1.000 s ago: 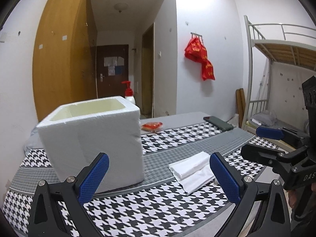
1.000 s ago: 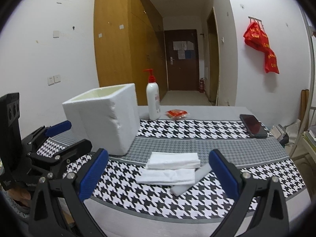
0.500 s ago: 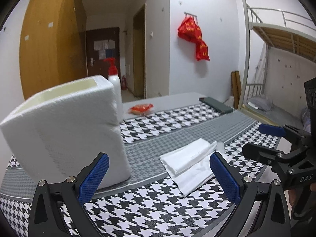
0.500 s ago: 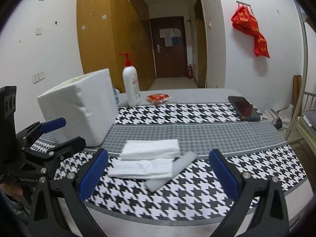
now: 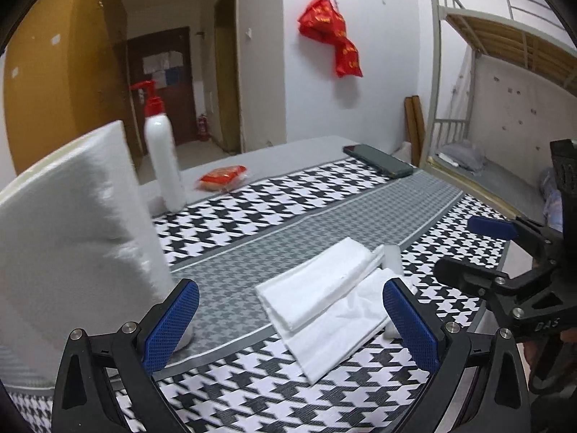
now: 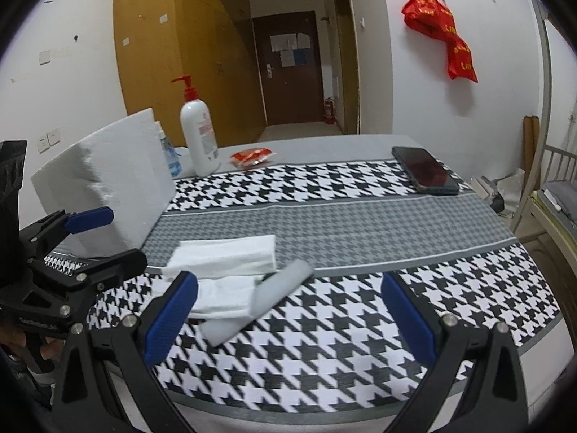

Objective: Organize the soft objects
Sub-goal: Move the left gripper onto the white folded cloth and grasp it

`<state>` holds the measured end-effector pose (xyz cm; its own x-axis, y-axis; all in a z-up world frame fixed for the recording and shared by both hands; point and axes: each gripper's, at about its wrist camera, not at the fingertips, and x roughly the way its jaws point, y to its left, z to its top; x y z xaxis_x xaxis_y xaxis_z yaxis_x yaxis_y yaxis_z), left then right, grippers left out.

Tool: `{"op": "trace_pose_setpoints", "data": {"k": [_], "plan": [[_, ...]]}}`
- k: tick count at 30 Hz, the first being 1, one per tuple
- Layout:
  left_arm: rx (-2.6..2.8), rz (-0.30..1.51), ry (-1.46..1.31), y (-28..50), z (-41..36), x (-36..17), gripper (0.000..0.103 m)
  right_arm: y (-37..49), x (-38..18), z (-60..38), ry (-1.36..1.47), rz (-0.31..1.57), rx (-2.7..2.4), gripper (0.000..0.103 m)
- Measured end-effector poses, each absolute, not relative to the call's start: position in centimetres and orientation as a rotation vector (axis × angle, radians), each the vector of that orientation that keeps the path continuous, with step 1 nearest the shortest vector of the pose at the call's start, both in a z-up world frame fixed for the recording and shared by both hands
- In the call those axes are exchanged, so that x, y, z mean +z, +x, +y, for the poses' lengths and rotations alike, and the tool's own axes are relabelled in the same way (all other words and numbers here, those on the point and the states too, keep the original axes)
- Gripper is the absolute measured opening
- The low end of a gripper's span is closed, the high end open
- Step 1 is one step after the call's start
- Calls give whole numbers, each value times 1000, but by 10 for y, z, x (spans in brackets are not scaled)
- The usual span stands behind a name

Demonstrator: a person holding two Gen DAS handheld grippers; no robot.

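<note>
My left gripper (image 5: 290,321) fills the bottom of the left wrist view, its blue pads spread wide with nothing between them. My right gripper (image 6: 288,319) sits the same way at the bottom of the right wrist view, pads far apart and holding nothing.

The folded white cloths (image 5: 324,299) lie at lower centre of the left view, on the houndstooth tablecloth (image 5: 274,202), two of them overlapping, the upper one resting partly on the lower. In the right view the cloths (image 6: 223,256) sit left of centre, just above my left pad. A pale foam strip (image 6: 258,301) lies diagonally in the lower middle of that view, one end touching the cloths and seeming to overlap the lower one.

The white foam box (image 5: 72,238) looms at the left of the left view, close beside my left pad; in the right view it stands at middle left. Behind it, upper left of centre, stands a white pump bottle (image 6: 198,137) with a red top. A small red packet (image 6: 251,156) lies just right of the bottle. A dark phone (image 6: 425,175) rests at right of centre near the table's far edge. Red bags (image 6: 438,29) hang on the wall at upper right.
</note>
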<state>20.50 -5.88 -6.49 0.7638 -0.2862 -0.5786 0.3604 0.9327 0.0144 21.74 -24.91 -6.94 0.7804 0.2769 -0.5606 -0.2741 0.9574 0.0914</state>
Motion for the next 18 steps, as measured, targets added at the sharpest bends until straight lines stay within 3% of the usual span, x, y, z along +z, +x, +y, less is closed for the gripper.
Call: {"op": "trace_pose_setpoints", "data": {"k": [13,18], "plan": [[-399,743,160,240,-82,-85,101,235,-82,-263,37,655,326,103],[-417,794,170,249,-86,-95,92,241,-86,-265,40,673,332,103]]}}
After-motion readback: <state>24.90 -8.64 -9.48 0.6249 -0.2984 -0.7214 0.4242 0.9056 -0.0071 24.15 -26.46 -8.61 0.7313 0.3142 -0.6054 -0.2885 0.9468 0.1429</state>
